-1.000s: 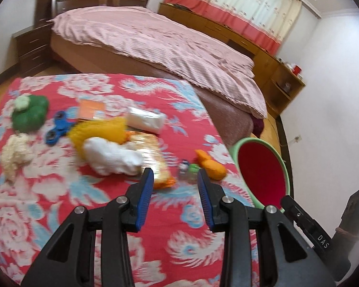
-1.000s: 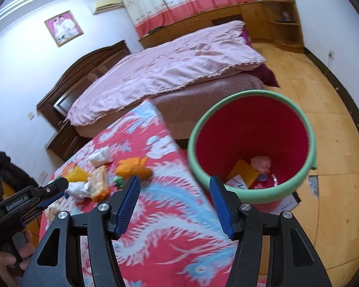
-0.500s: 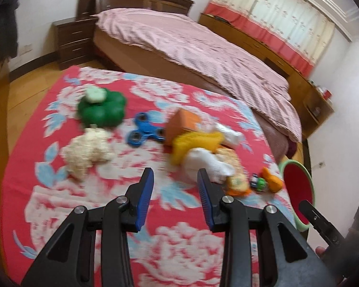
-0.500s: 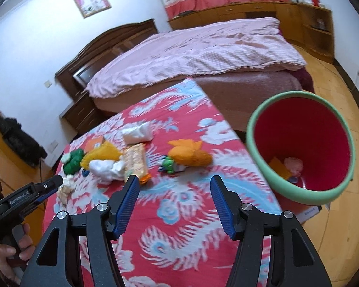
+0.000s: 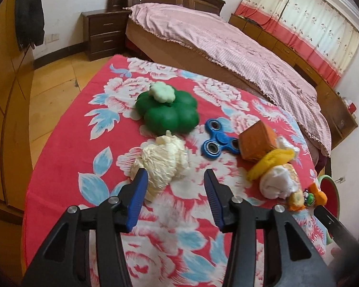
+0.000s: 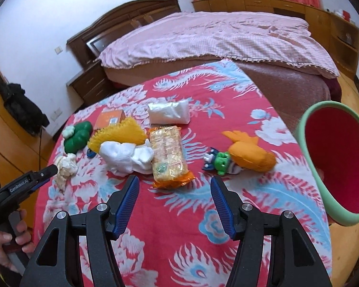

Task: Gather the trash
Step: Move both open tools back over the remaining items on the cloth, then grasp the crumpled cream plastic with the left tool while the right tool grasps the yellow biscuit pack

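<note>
Bed (image 6: 215, 38) with pink cover behind the tabletop (image 6: 179, 215), which carries a red floral cloth; dark nightstand (image 5: 105, 33) beside the headboard.

Red bin with green rim (image 6: 337, 160) stands just off the tabletop's right edge, mouth tilted toward the camera; its contents cannot be made out from here.

Trash and toys on the cloth: green flower-shaped toy (image 5: 167, 113) at the far left; crumpled cream paper wad (image 5: 161, 162) just in front of it; orange box (image 5: 256, 143); yellow mesh piece (image 6: 118, 134) over white socks (image 6: 125, 157); snack packet (image 6: 168, 155); clear white bag (image 6: 168, 112); orange plush (image 6: 250, 154) near the bin; blue spinner (image 5: 219, 140); small green figure (image 6: 221, 161) touching the plush.

Left gripper (image 5: 174, 190): fingers have just been opening, moderately apart, nothing between them; left finger overlaps the paper wad in view, contact cannot be told.

Right gripper (image 6: 174, 202): fingers wide, empty, above bare cloth just short of the snack packet.
</note>
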